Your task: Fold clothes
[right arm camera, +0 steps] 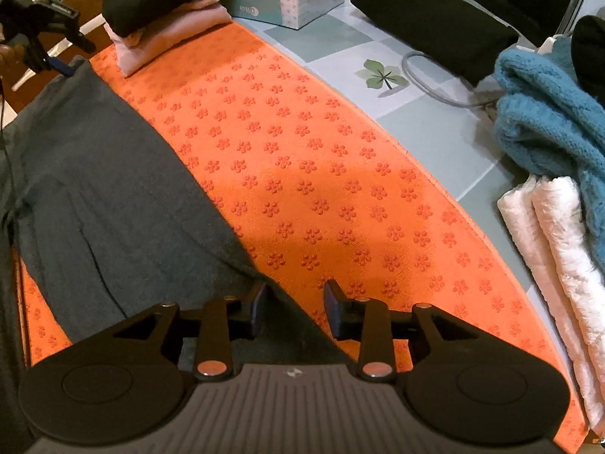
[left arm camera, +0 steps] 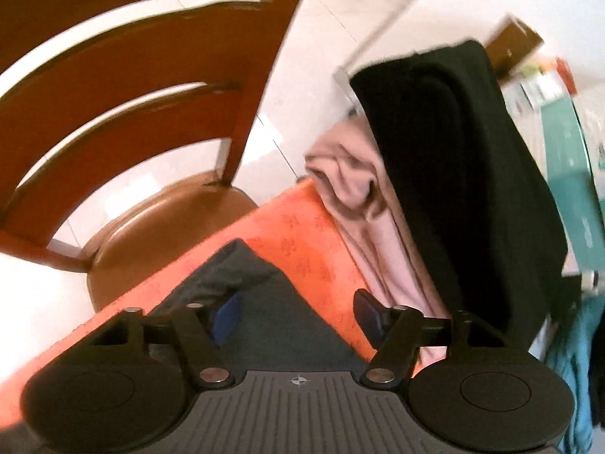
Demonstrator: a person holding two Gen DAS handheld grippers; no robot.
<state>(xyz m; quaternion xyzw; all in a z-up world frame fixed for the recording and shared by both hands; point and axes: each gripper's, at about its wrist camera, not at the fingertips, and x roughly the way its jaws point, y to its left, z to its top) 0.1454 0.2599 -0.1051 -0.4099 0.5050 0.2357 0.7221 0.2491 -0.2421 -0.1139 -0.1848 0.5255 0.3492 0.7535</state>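
Right wrist view: my right hand-held gripper (right arm camera: pixel 294 302) stands part-open over the grey garment (right arm camera: pixel 94 174)'s corner, holding nothing; I should lower squarely, then pinch both layers.

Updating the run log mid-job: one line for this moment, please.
left hand-held gripper: open over grey garment | right hand-held gripper: open at its edge | orange mat
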